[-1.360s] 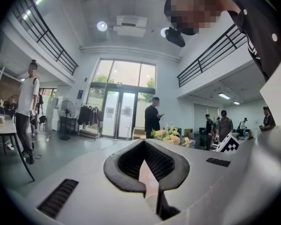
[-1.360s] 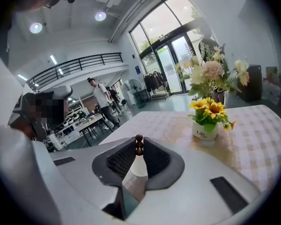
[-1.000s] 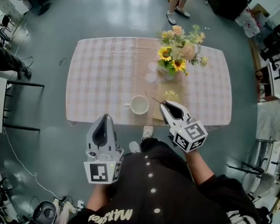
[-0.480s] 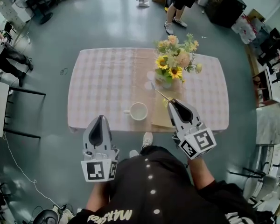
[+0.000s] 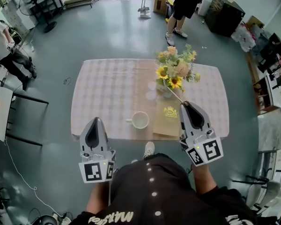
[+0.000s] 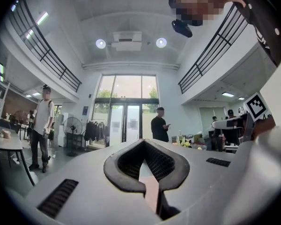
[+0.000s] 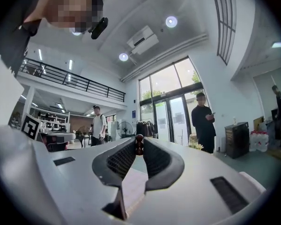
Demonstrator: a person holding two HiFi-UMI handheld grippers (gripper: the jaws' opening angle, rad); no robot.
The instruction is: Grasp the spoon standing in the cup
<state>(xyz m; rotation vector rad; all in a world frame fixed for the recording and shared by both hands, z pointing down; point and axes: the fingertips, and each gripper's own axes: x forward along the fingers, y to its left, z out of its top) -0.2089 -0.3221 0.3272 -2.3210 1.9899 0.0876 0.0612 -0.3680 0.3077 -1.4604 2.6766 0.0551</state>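
In the head view a white cup (image 5: 140, 120) stands near the front edge of the checked table (image 5: 107, 88), with nothing showing inside it. My right gripper (image 5: 186, 103) is to the right of the cup, over the table's front right part, and is shut on the spoon (image 5: 174, 94). The spoon's thin shaft sticks out up-left toward the flowers. In the right gripper view the spoon's dark end (image 7: 139, 144) is pinched between the jaw tips of the right gripper (image 7: 139, 142). My left gripper (image 5: 95, 120) hangs off the table's front left edge. Its jaws (image 6: 143, 142) are shut with nothing in them.
A vase of yellow and pink flowers (image 5: 175, 71) stands at the back right of the table, just beyond the spoon's tip. A tan mat (image 5: 167, 118) lies right of the cup. One person stands beyond the table (image 5: 185, 3) and another at the far left (image 5: 4, 46).
My right gripper has carried the spoon to the right, away from the cup. The left gripper has barely shifted.
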